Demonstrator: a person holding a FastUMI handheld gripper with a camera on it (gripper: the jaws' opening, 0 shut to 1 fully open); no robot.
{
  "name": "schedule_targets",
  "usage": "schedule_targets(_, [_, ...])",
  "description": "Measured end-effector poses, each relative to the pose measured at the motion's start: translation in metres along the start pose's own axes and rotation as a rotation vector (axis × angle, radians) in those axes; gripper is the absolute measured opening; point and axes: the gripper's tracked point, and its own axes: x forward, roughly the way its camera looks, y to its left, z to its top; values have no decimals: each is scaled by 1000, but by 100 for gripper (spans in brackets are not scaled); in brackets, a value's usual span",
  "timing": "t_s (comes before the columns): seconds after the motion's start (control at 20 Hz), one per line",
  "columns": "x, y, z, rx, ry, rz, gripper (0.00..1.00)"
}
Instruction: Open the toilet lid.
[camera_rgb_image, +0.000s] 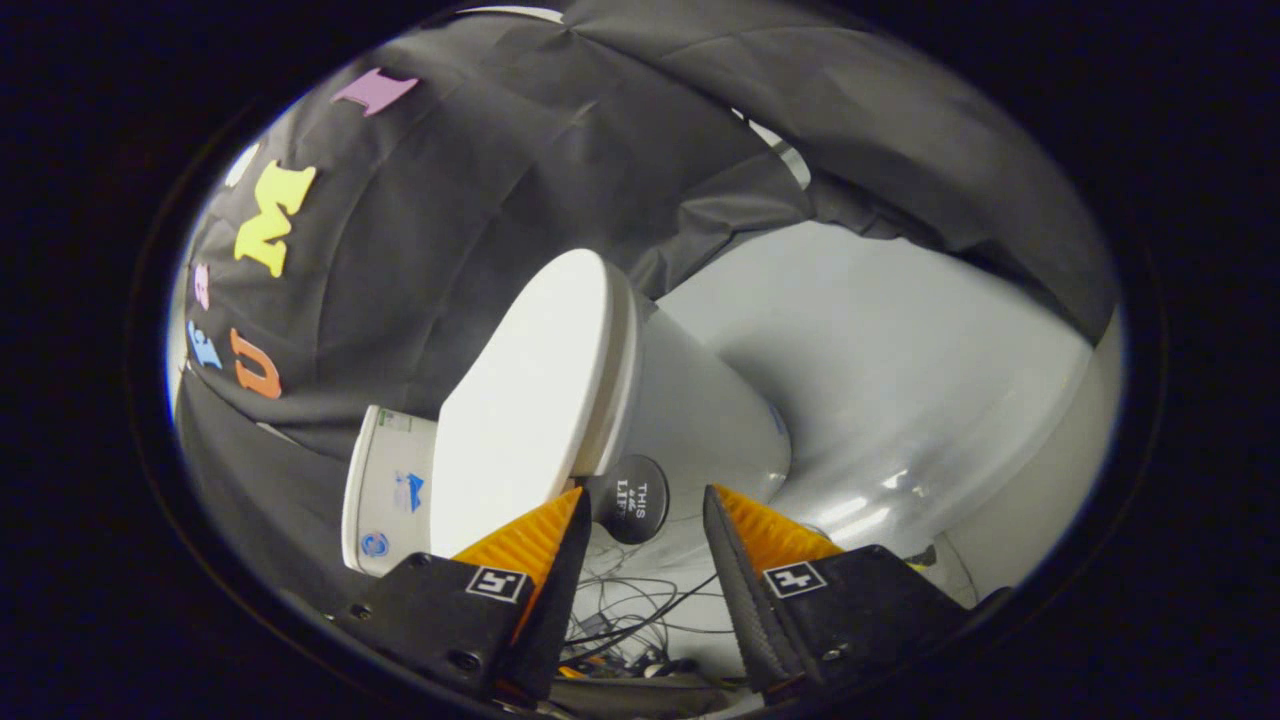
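Nosing my spread gripper (640, 520) toward the lid (530, 400), I'd catch its front rim just beside the round tab (628, 498) — fingers clear of the bowl (700, 420) — then lift.

toilet tank (390, 490) partly behind lid (530, 400)

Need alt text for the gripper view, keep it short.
The gripper is open, its orange fingers just short of a white toilet whose lid is closed. A round black tab sits between the fingertips at the lid's edge, with loose cables below.
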Motion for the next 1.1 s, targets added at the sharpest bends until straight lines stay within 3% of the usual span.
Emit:
schedule_targets(0.25, [6,5,0,74,19,82,56])
schedule_targets(0.4, [6,8,3,134,20,118,32])
schedule_targets(0.65, [0,9,7,225,2,177,17])
schedule_targets(0.8, [0,13,8,273,-2,174,11])
schedule_targets(1.1, [-4,25,8,194,-3,116,8])
